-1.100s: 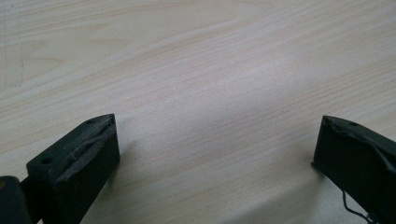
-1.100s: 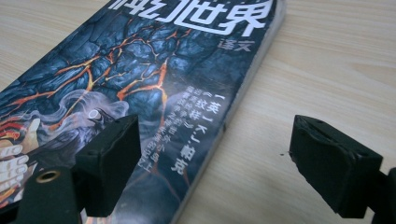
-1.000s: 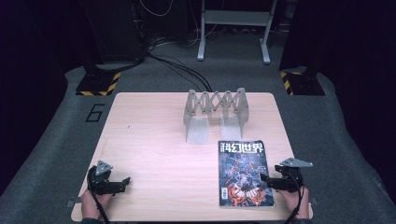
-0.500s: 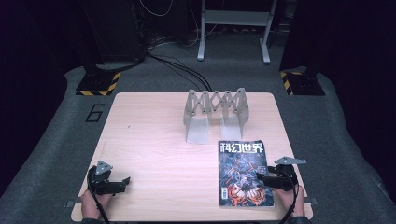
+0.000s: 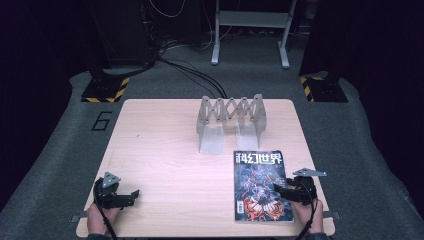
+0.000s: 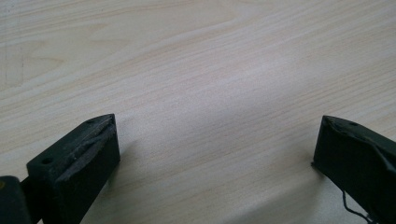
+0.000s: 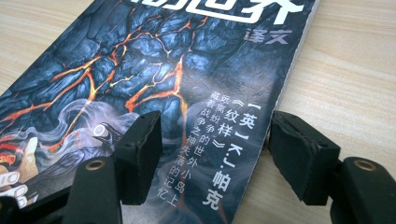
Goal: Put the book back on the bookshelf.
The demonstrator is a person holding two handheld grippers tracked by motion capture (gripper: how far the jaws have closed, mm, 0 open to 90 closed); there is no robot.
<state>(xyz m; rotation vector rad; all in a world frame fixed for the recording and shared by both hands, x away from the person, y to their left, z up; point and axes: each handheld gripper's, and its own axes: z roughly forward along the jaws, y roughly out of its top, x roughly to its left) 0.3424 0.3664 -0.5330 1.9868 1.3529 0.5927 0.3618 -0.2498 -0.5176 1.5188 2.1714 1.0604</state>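
A magazine (image 5: pixel 262 186) with a dark lava-patterned cover and white Chinese title lies flat at the table's front right. My right gripper (image 5: pixel 278 191) reaches in from the right over its lower right edge. In the right gripper view the magazine (image 7: pixel 154 79) runs under the jaws of my right gripper (image 7: pixel 215 119). One jaw rests over the cover, the other sits at the cover's outer edge. The jaws have just been closing, with the cover's edge strip between them and a wide gap left. My left gripper (image 5: pixel 132 196) rests at the front left, open over bare wood (image 6: pixel 217 123).
A grey folding scissor-type rack (image 5: pixel 231 112) stands at the back middle of the light wooden table (image 5: pixel 165 145). Dark carpet, cables and stand feet with yellow-black stripes (image 5: pixel 105 92) surround the table.
My right gripper has slid left from the table's right edge onto the magazine, and its jaws have narrowed. The left gripper has stayed put.
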